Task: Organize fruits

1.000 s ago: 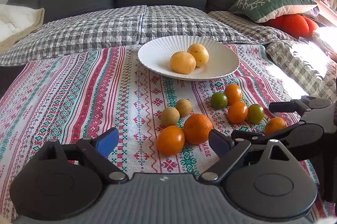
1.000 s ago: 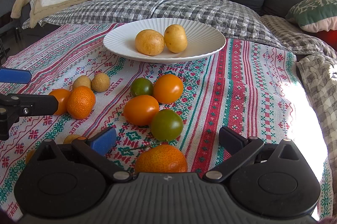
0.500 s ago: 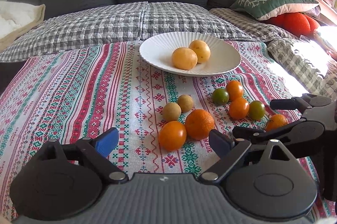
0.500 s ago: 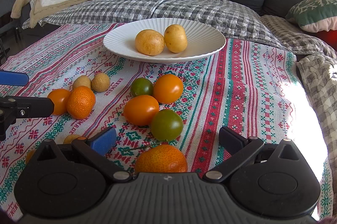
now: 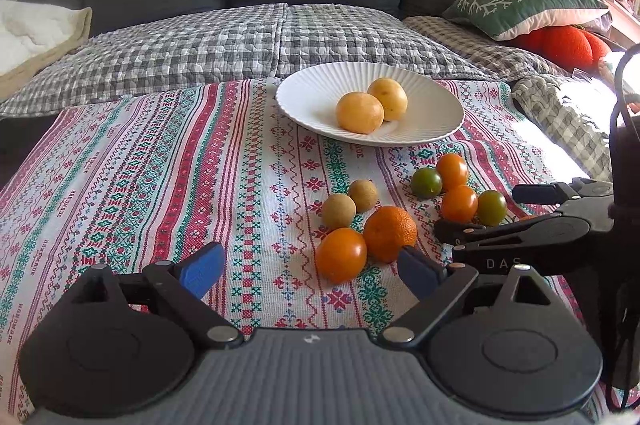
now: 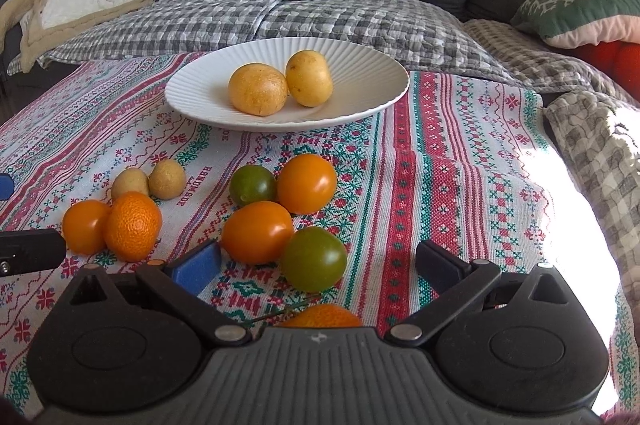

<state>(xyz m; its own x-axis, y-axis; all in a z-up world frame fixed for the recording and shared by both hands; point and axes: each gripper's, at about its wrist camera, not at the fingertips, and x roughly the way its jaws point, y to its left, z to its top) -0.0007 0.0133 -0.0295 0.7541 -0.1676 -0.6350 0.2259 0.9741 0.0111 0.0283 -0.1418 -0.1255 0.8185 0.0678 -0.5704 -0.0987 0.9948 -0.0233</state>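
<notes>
The green tomato (image 6: pixel 314 259) lies on the cloth (image 6: pixel 460 161) directly ahead of my right gripper (image 6: pixel 316 265), between its spread, empty jaws. An orange tomato (image 6: pixel 257 232) touches it on the left. My left gripper (image 5: pixel 310 271), also open and empty, faces the mandarin (image 5: pixel 390 239). The plate (image 6: pixel 360 73) lies beyond, unobstructed.

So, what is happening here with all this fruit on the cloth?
A person holds a gripper in each hand and is sorting fruit on a patterned tablecloth. Both the left gripper and the right gripper are open and hold nothing. The white plate has two yellow fruits in it. The rest lies loose on the cloth: orange and green tomatoes, a mandarin and two small brown fruits. The right gripper hovers low by the tomatoes.
</notes>
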